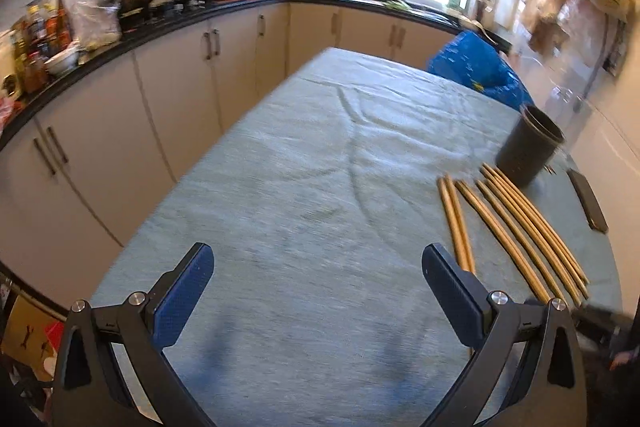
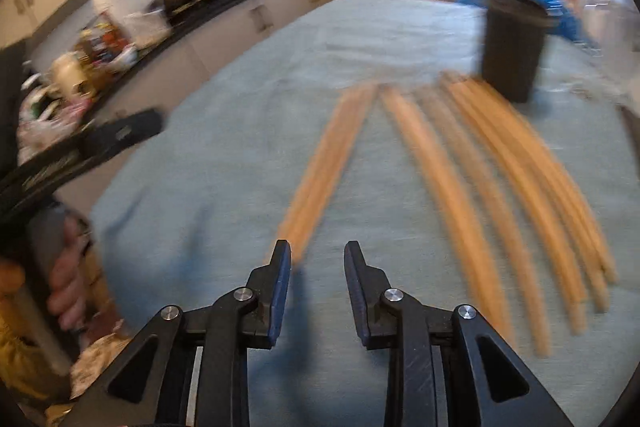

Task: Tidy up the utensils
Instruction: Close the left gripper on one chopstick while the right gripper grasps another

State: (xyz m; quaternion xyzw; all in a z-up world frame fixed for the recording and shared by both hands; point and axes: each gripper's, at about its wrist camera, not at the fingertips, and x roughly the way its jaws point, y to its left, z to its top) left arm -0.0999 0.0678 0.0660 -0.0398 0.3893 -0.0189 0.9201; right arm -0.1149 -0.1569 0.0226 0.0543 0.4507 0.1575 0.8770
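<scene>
Several wooden chopsticks (image 1: 516, 223) lie side by side on the blue-grey tablecloth (image 1: 304, 187), at the right in the left wrist view. A dark round holder (image 1: 528, 147) stands upright just beyond their far ends. My left gripper (image 1: 318, 267) is wide open and empty, to the left of the chopsticks. In the blurred right wrist view the chopsticks (image 2: 460, 171) fan out ahead, with the holder (image 2: 514, 47) behind them. My right gripper (image 2: 318, 259) is open and empty, just short of the near end of the leftmost pair (image 2: 328, 167).
A flat dark object (image 1: 588, 201) lies at the table's right edge. A blue bag (image 1: 476, 67) sits past the far right corner. A counter with a wok, bottles and pots (image 1: 120, 11) runs along the left. The other gripper (image 2: 100, 139) shows at left.
</scene>
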